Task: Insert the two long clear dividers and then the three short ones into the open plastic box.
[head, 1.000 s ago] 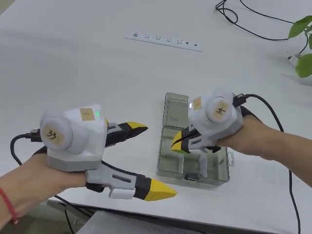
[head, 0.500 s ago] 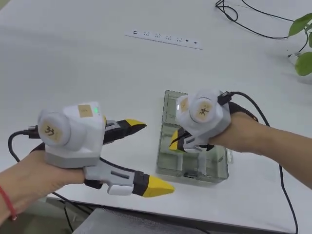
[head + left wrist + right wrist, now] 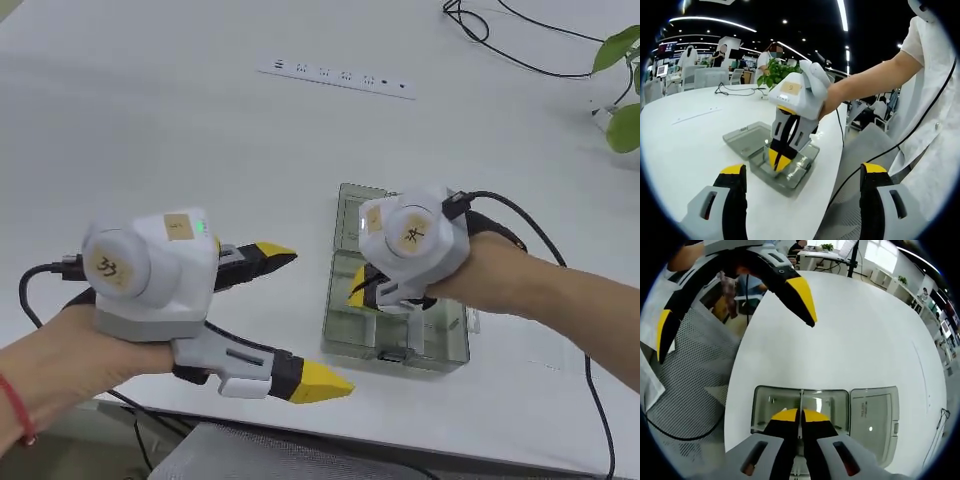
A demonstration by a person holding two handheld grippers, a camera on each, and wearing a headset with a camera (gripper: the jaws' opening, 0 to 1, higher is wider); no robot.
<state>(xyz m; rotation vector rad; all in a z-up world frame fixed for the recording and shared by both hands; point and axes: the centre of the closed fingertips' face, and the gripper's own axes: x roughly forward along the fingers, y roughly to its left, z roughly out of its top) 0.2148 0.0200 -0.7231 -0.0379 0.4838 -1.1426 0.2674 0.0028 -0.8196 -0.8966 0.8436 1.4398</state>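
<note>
The right yellow-tipped white gripper [image 3: 358, 296] is clamped on a thin clear plastic divider [image 3: 801, 399] standing in the open clear plastic box [image 3: 345, 335] at the white table's [image 3: 200, 120] near edge. Left of the box hangs the left gripper [image 3: 312, 320], jaws wide apart.

On the left tool [image 3: 312, 320], a round cap [image 3: 113, 268] reads "33"; other labels illegible.

Open box [image 3: 785, 184], white table [image 3: 690, 135] — right gripper [image 3: 778, 162] tips inside

The head view looks down on the white surface [image 3: 150, 100]; both gripper views face the clear plastic box [image 3: 747, 140] from opposite sides.
</note>
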